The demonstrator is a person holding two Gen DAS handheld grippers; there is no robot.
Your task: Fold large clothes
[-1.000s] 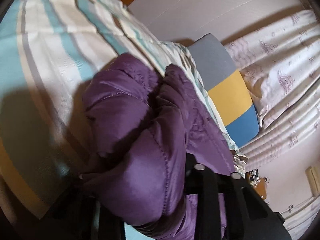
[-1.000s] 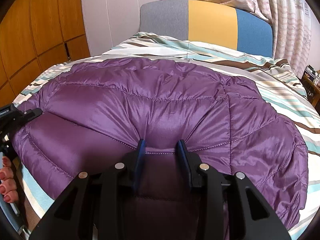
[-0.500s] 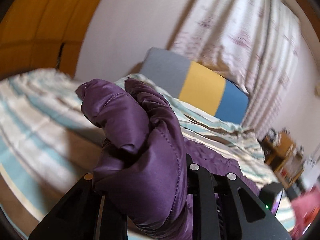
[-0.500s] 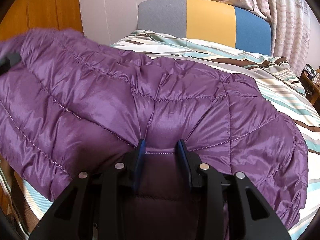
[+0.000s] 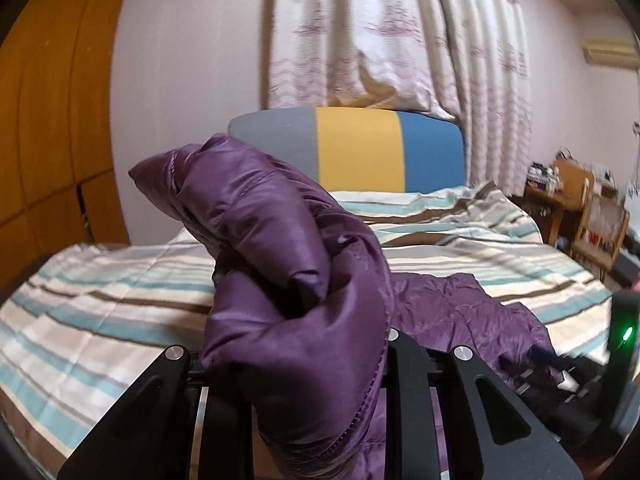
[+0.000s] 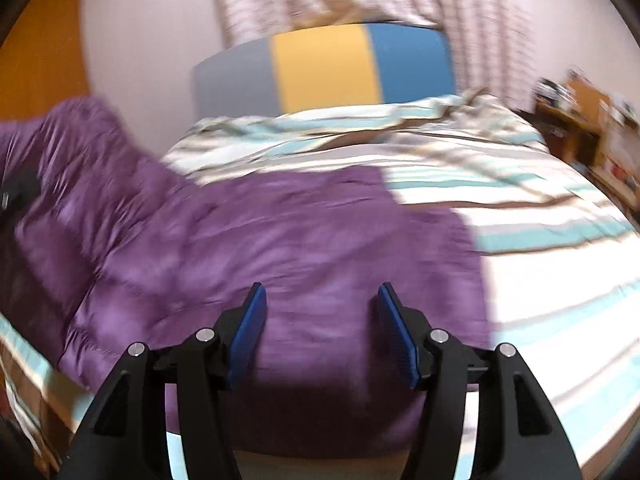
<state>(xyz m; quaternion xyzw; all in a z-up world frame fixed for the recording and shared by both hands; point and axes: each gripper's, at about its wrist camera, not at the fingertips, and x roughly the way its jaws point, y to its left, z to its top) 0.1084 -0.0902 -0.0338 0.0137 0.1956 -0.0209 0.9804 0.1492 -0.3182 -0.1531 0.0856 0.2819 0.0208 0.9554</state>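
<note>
Striped bed (image 5: 120,300), purple jacket (image 6: 280,240) across it. Left claw (image 5: 296,352) clenched on bunched jacket; right claw (image 6: 320,336) released above it. Puffy, light, slippery; best gripped at seams.

Left gripper (image 5: 296,356): raised, level, jaws clamped on a bunched fold of the purple jacket (image 5: 280,280), fingertips hidden by fabric. Right gripper (image 6: 322,332): jaws spread wide, blue pads (image 6: 250,332) bare, nothing between them; view blurred.
</note>
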